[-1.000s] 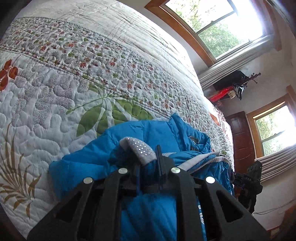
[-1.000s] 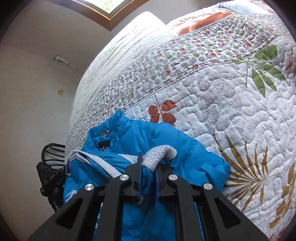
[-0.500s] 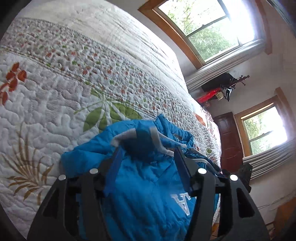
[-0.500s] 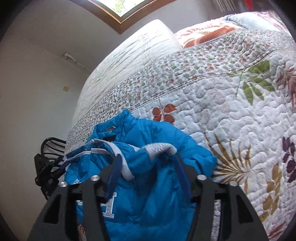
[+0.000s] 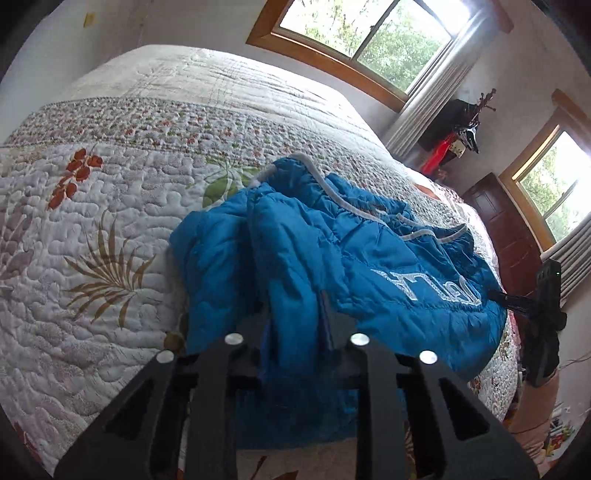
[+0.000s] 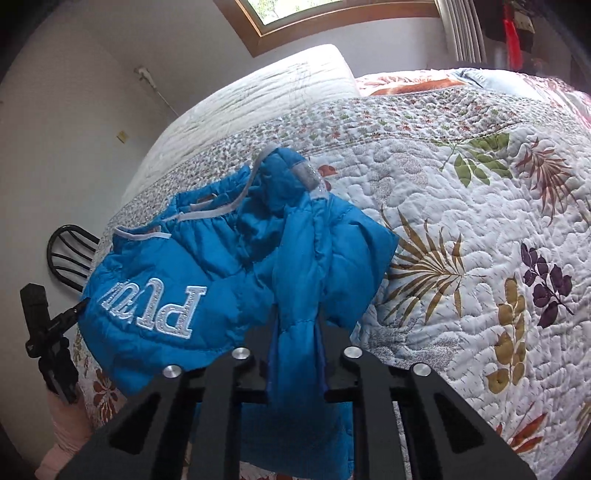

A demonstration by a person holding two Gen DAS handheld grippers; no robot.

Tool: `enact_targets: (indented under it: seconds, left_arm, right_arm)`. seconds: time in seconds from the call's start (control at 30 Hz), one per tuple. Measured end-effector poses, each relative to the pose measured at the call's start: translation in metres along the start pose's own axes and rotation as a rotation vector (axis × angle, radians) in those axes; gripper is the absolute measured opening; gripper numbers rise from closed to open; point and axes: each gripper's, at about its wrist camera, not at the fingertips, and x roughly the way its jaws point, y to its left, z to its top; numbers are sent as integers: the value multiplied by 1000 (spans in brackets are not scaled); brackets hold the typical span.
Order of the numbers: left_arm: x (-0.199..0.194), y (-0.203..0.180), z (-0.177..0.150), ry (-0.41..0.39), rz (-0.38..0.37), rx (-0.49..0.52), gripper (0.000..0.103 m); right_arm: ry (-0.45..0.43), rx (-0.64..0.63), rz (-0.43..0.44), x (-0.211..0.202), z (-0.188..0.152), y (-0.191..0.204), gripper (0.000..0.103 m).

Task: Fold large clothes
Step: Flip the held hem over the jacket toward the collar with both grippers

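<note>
Left wrist: left gripper [image 5: 295,325] pinches jacket [image 5: 332,258] fold; quilt [image 5: 92,240] bare beside

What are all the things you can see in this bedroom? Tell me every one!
puffy jacket: one, bright blue with white letters, bunched on the quilt, partly lifted
quilt: one, white with leaf and flower prints, covering the bed
windows: two, wood-framed, on the walls beyond the bed
door: one, dark brown, between the windows
chair: one, black, against the wall beside the bed
left gripper: one, black, shut on a fold of the jacket
right gripper: one, black, shut on another fold of the jacket
</note>
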Motion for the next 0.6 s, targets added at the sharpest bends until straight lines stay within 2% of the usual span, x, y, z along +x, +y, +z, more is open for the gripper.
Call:
enact_targets:
  seconds: [0.1,0.17,0.3,0.37,0.47,0.5,0.53,0.6]
  left_arm:
    - [-1,-1,6,-45,34,8,14]
    - [17,4,6,-16,68,14,14]
    - [53,15,-1,27,65,-3,15]
    - [56,13,-1,33,78,7,16]
    - [52,11,5,58,99,25,23]
    - [47,12,8,61,102,27,29]
    - [41,15,13,57,101,26,30]
    - [28,19,25,36,94,16,36]
  right_arm:
    - [-4,41,-21,8,5,-9,9]
    - [11,80,-7,22,7,-21,9]
    - [58,99,-23,49,5,-28,11]
    - [68,81,-51,50,6,-24,12]
    - [73,32,-104,40,12,-13,17]
    - [63,23,-122,33,14,-10,24]
    - [42,8,-142,24,17,-8,35]
    - [-7,-32,-153,11,25,-1,51]
